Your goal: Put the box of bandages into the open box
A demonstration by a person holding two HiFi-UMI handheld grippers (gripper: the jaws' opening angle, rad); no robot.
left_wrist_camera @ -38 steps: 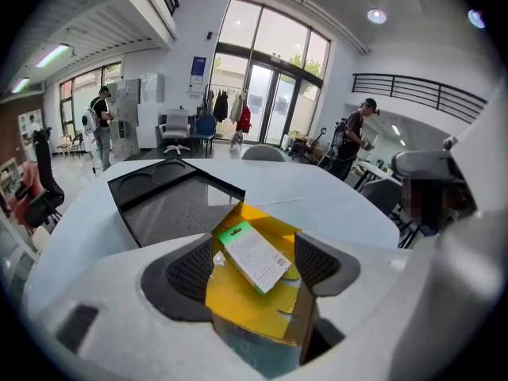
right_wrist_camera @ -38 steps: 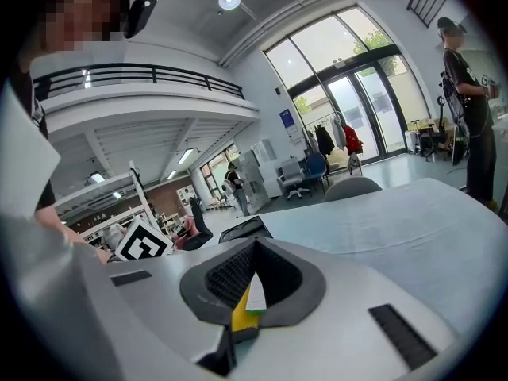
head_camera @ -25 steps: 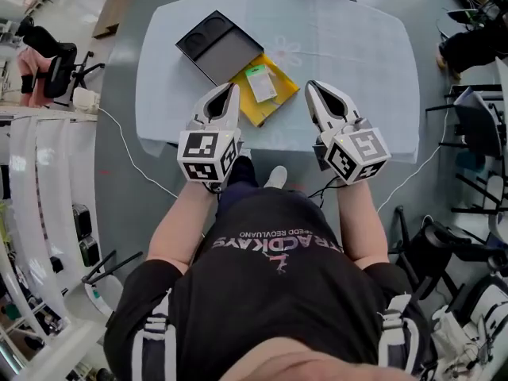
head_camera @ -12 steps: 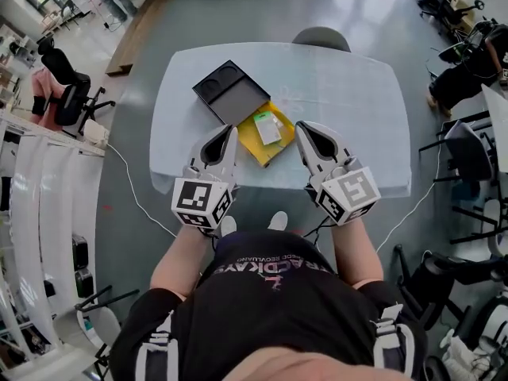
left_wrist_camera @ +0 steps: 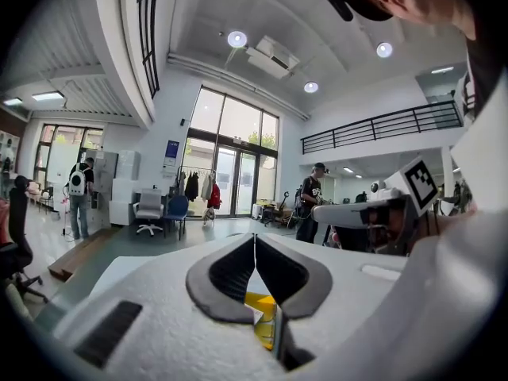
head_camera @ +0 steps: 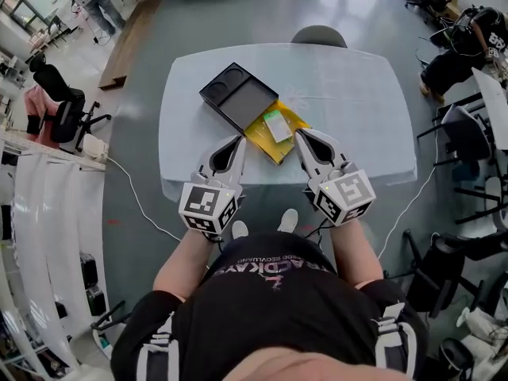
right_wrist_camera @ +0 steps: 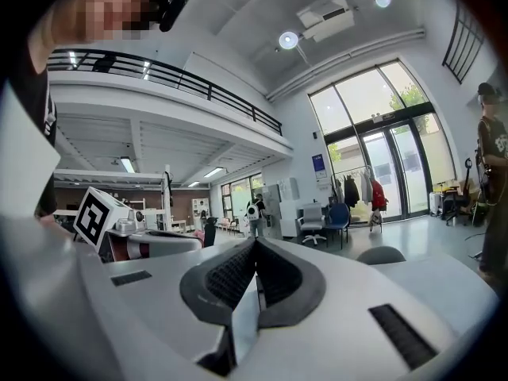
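**Both grippers pulled back toward the table's near edge, jaws shut and empty**

From my seat, the left gripper (head_camera: 240, 140) and right gripper (head_camera: 302, 134) now reach less far over the white table (head_camera: 357, 94) than a second ago. Each has its jaws pressed together on nothing. Between their tips lies a yellow pack (head_camera: 266, 133), with the box of bandages (head_camera: 278, 124) on top. The black open box (head_camera: 238, 95) touches that pack's far side.
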